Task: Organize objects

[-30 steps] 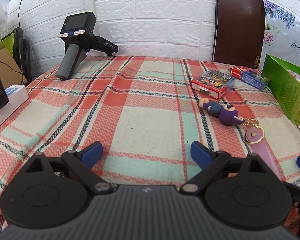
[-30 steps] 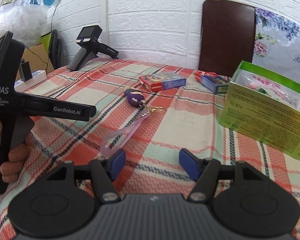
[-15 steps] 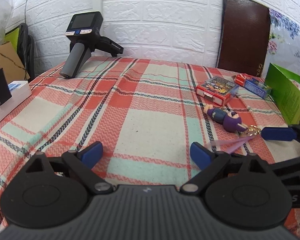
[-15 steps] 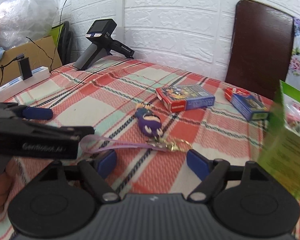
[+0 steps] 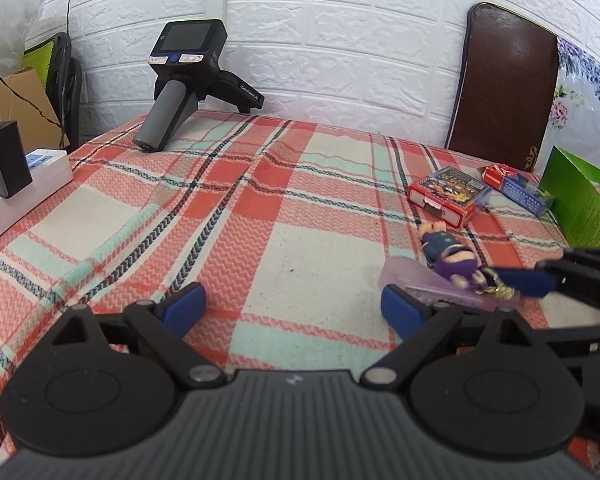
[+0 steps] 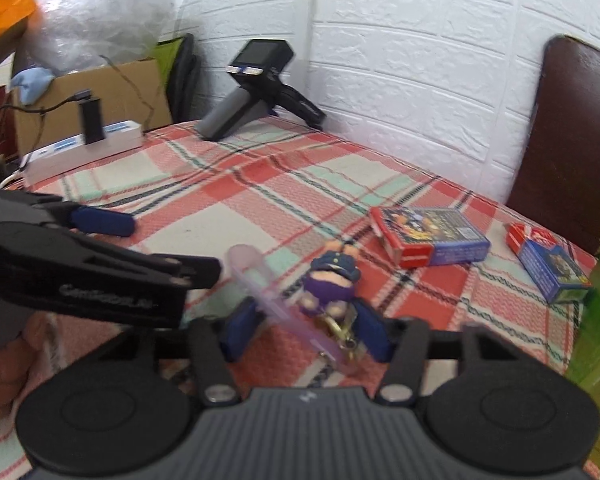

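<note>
Your right gripper (image 6: 305, 330) is closing its jaws around the purple rubber doll keychain (image 6: 332, 284), its lilac strap (image 6: 276, 304) running between them on the plaid-clothed counter (image 5: 260, 216); the pads look not yet pressed. Your left gripper (image 5: 292, 306), jaws wide apart and empty, sits just beside the doll, crowding its left side. Beyond the doll lie a red-and-blue card box (image 6: 430, 236) and a smaller one (image 6: 548, 262); a green carton (image 5: 580, 204) stands to its right.
</note>
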The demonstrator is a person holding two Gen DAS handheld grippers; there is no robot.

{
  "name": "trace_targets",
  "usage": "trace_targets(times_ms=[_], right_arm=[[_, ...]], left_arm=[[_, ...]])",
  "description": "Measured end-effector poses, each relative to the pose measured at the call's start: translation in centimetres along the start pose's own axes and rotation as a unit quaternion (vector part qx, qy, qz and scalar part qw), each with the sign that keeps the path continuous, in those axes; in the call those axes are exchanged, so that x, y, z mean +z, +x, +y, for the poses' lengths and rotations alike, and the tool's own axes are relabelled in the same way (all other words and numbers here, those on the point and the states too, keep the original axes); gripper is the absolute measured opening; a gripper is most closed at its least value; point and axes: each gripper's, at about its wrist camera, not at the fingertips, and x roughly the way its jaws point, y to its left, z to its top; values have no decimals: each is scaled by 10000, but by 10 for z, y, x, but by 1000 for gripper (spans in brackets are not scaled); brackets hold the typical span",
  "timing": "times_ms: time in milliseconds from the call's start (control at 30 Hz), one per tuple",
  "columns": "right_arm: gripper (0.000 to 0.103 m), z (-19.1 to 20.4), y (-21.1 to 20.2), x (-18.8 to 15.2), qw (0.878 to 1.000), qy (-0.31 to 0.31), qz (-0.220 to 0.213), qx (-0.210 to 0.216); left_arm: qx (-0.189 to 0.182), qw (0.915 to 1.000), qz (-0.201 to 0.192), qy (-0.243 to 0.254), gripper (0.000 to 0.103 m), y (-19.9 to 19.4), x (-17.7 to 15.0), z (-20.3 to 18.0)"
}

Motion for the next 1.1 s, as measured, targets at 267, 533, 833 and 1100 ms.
trace_targets(times_ms=[267, 533, 833, 1100], right_arm=[[31, 6, -37, -24, 10000, 66, 44, -28], [32, -3, -98, -67, 9980, 599, 83, -169], [32, -14, -130, -90, 9945, 1006, 58, -274], [36, -19, -140, -100, 9939, 1068, -37, -255]], left_arm=[[-81, 10000, -10, -13, 96, 0, 0, 1], [74, 9994, 79, 338, 96, 0, -2, -10], [-696, 9943, 724, 360, 95, -34, -3, -40], [-1989, 9652, 1657, 379, 91, -47, 2, -103]])
